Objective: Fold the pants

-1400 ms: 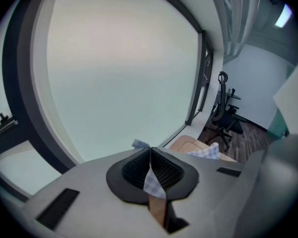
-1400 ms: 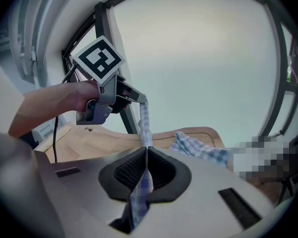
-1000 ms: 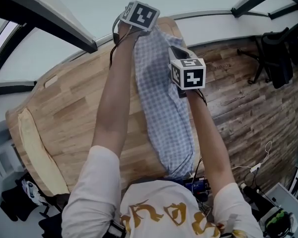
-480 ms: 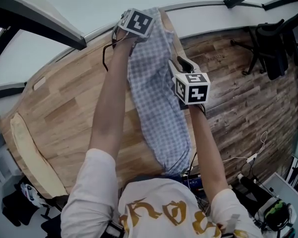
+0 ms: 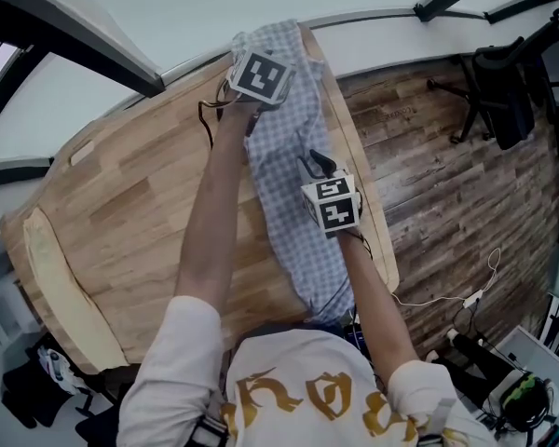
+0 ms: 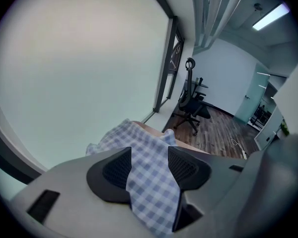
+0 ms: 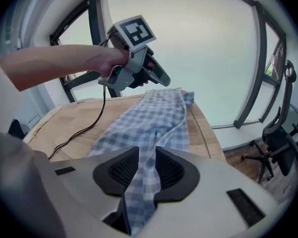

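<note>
Left gripper (image 6: 149, 166): its jaws have just been opening and I see them standing wide, with the blue-and-white checked cotton pants (image 6: 151, 197) lying loosely between them. A black office chair (image 6: 191, 105) stands beyond. Right gripper (image 7: 146, 170): its jaws have just been closing and pinch a raised fold of the pants, which trail away over the light wooden bench (image 7: 64, 125). In the head view the pants lie lengthwise along the bench's right edge, with the left gripper at the far end and the right mid-length. I can't read the gold lettering on the person's white shirt (image 5: 303, 380).
</note>
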`<state>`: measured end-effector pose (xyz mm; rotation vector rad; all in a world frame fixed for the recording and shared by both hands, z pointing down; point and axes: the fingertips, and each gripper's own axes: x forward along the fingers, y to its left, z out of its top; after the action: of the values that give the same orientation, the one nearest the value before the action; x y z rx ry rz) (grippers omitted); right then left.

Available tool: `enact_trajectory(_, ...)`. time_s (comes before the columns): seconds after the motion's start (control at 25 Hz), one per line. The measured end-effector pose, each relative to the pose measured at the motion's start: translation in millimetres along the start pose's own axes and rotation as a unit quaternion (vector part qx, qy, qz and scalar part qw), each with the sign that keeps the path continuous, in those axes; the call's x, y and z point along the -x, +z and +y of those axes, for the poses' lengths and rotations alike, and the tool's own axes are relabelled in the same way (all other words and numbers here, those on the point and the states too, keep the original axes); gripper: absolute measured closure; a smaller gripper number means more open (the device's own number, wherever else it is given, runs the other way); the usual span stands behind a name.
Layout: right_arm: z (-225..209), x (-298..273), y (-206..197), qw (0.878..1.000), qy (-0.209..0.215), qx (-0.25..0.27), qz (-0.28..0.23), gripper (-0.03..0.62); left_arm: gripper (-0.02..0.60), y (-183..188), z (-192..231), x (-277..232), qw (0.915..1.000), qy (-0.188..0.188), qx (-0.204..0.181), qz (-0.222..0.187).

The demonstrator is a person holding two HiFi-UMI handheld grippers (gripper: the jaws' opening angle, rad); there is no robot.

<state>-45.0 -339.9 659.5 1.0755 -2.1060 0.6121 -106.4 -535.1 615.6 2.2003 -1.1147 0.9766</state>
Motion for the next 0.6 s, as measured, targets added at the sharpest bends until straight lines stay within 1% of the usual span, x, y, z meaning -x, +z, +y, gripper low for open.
enact_trajectory(0.08,0,2,-1,1.0,-0.009,0.006,0.004,0.47,0.341,-4,-21,9,0.9994,-0.032,0.006,-0.013)
enact_trajectory(0.16,1,8,-1,1.0,-0.018,0.003,0.006,0.47,0.341,-18,-39,19,0.9983,-0.055,0.018,-0.011)
enact_trajectory(0.36,7,14,-14,0.999,-0.026,0.003,0.025,0.468,0.342,-55,-69,30,0.9963,-0.083,0.016,0.014)
enact_trajectory(0.48,11,14,-23,0.999,-0.031,0.02,0.03,0.467,0.352,-73,-85,34,0.9951,-0.094,0.02,0.022)
enact_trajectory(0.6,7,12,-27,0.997,-0.052,0.041,0.032,0.471,0.359,-84,-100,29,0.9934,-0.109,0.015,0.032)
